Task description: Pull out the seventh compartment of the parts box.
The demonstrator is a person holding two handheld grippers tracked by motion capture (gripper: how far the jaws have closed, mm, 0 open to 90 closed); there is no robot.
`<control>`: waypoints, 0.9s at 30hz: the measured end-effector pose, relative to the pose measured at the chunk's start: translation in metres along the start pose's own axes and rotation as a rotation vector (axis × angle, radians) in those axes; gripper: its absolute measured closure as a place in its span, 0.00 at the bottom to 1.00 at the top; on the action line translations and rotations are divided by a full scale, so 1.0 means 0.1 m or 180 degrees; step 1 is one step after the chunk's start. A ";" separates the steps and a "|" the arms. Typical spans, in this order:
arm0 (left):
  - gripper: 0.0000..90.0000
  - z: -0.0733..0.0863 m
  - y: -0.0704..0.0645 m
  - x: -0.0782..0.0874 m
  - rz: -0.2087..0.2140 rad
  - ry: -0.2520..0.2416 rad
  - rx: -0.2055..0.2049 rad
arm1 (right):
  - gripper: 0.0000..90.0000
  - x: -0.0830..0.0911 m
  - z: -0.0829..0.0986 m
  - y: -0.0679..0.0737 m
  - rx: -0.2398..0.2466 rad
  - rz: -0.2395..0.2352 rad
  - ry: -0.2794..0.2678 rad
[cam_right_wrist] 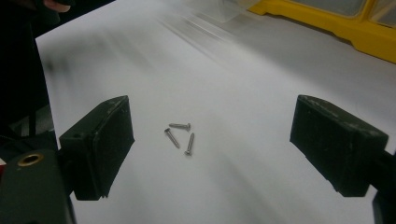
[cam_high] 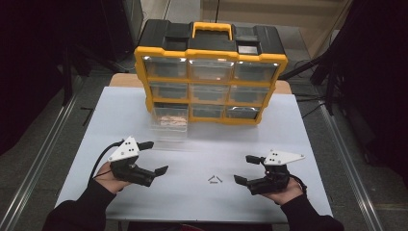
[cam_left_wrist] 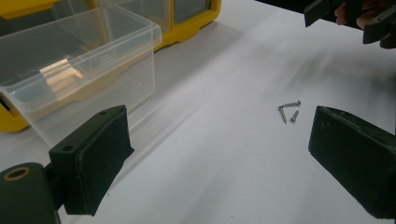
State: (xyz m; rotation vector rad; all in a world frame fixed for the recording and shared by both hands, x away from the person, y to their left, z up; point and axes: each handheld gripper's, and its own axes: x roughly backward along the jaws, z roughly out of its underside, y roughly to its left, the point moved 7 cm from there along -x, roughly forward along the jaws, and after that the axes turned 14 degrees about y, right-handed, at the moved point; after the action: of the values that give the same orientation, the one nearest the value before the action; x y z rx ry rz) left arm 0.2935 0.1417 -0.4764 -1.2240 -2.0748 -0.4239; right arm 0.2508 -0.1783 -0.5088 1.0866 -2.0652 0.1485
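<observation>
Three small metal screws [cam_high: 215, 180] lie loose on the white table [cam_high: 202, 202], near its front middle. In the left gripper view the screws [cam_left_wrist: 288, 111] sit ahead between the jaws; in the right gripper view the screws [cam_right_wrist: 180, 134] lie close in front. My left gripper [cam_high: 156, 157] is open, left of the screws. To their right my right gripper [cam_high: 245, 168] is open as well, holding nothing. A clear plastic drawer [cam_high: 168, 126] with pale contents stands pulled out in front of the yellow and black organizer [cam_high: 210, 72].
The organizer has several clear drawers in rows and a yellow handle [cam_high: 212, 28] on top. The drawer [cam_left_wrist: 79, 65] stands near my left gripper. Dark floor and metal rails [cam_high: 43, 154] flank the table.
</observation>
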 end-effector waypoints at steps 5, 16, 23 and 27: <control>0.06 0.07 0.00 0.03 -0.0031 0.0015 0.0009 | 0.16 -0.02 0.00 0.01 0.0005 0.0012 0.0035; 0.06 0.16 0.02 0.13 0.0011 -0.0044 0.0130 | 0.18 -0.06 -0.03 0.04 0.0001 -0.0027 0.0018; 0.06 0.24 0.05 0.16 -0.0048 0.0030 0.0092 | 0.20 -0.07 -0.07 0.06 0.0018 -0.0040 0.0004; 0.06 0.26 0.06 0.19 -0.0060 0.0015 0.0112 | 0.22 -0.09 -0.10 0.10 0.0086 -0.0075 -0.0024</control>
State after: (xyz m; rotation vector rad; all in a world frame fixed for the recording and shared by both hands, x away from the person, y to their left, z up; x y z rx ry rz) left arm 0.2825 0.1723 -0.4827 -1.1827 -2.0826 -0.3971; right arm 0.2522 -0.1621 -0.5056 1.1289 -2.0617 0.1614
